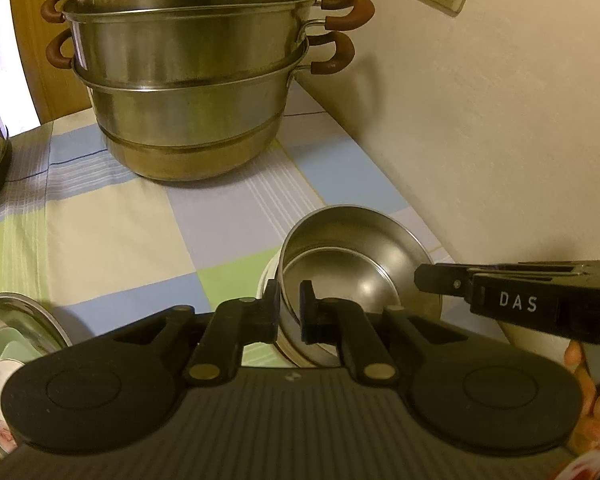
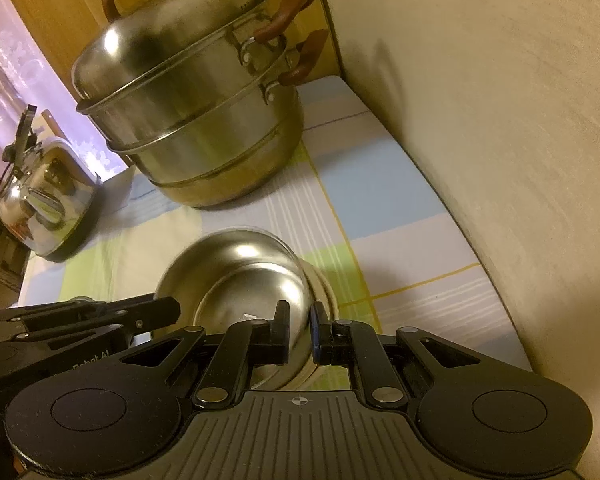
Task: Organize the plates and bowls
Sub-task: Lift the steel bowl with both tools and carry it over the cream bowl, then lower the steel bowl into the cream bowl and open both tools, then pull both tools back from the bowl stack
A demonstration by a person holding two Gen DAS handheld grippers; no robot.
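Observation:
A steel bowl (image 1: pixel 352 256) (image 2: pixel 240 276) sits tilted just above a white dish (image 1: pixel 266 280) (image 2: pixel 324 292) on the checked tablecloth. Whether the two touch is hidden. My left gripper (image 1: pixel 290 306) is shut on the bowl's near rim. In the right wrist view its fingers (image 2: pixel 168 310) reach in from the left. My right gripper (image 2: pixel 300 332) is shut on the rim at the bowl's other side. In the left wrist view its fingertips (image 1: pixel 424 278) come in from the right, with a hand behind them.
A tall steel steamer pot (image 1: pixel 188 92) (image 2: pixel 196 112) with brown handles stands at the back. A kettle (image 2: pixel 40 204) is far left. Another steel bowl (image 1: pixel 16 332) holding a flowered plate lies near left. The wall (image 1: pixel 480 140) runs close along the right.

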